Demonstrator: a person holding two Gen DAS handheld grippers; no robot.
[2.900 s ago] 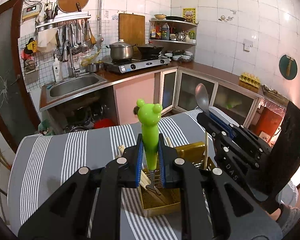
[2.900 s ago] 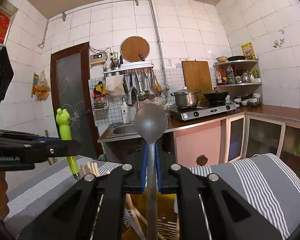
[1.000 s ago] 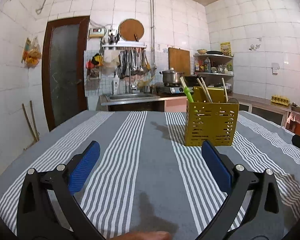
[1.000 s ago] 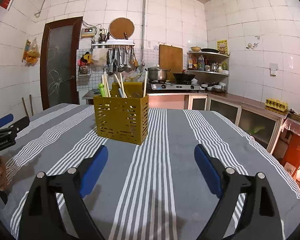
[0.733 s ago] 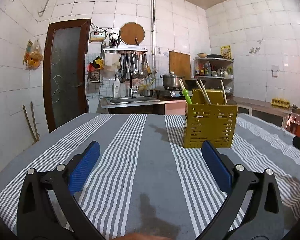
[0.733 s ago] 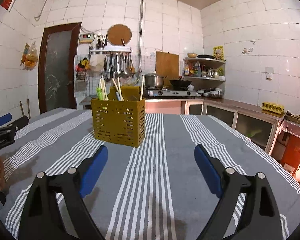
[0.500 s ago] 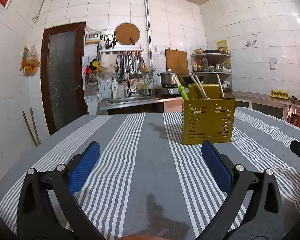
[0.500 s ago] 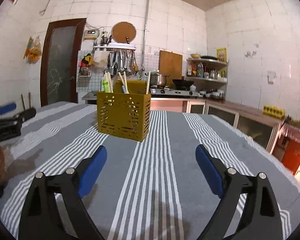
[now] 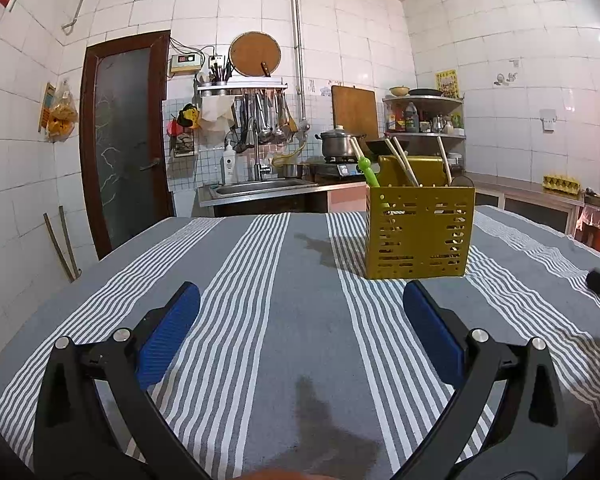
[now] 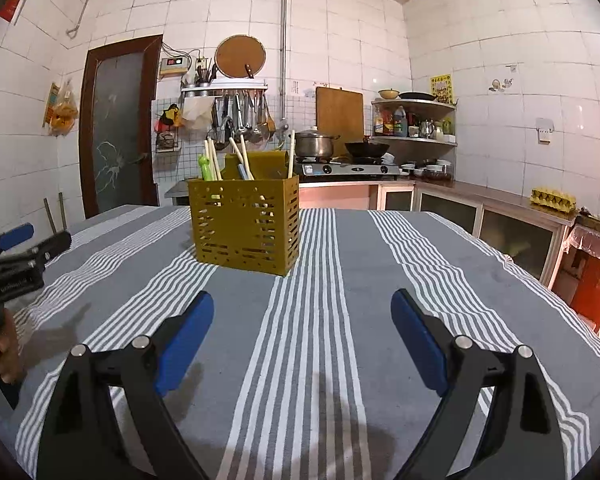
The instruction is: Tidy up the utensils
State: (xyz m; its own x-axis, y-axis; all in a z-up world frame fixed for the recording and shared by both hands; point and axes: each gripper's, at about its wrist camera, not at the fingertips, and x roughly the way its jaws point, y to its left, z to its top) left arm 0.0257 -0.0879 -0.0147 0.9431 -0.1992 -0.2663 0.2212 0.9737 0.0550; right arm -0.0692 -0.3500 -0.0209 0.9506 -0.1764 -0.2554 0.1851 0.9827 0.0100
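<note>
I have the yellow utensil caddy point(image 9: 418, 234) as my landmark; it stands upright on the striped cloth point(image 9: 284, 320) of the worktop, and everything else I place against it. My left hand-held gripper point(image 9: 300, 312) sits low over the cloth on the near side of the caddy and well apart from it, its blue pads point(image 9: 168, 334) spread wide with nothing between them; from that camera the caddy lies ahead and to the right. My right hand-held gripper point(image 10: 302, 318) is likewise wide open and empty, also on the near side of the caddy and well apart, with the caddy ahead and to the left in its view. Inside the caddy I can see the green frog-handled utensil point(image 9: 367, 170) leaning at the left end, several pale chopsticks point(image 9: 400, 160) slanting up above the rim, and the rounded bowl of a spoon point(image 9: 461, 181) just showing at the right end; which compartment each one sits in I cannot tell. Beyond the caddy, against the tiled wall, are a sink point(image 9: 260, 188) and a stove with a pot point(image 10: 314, 145).
</note>
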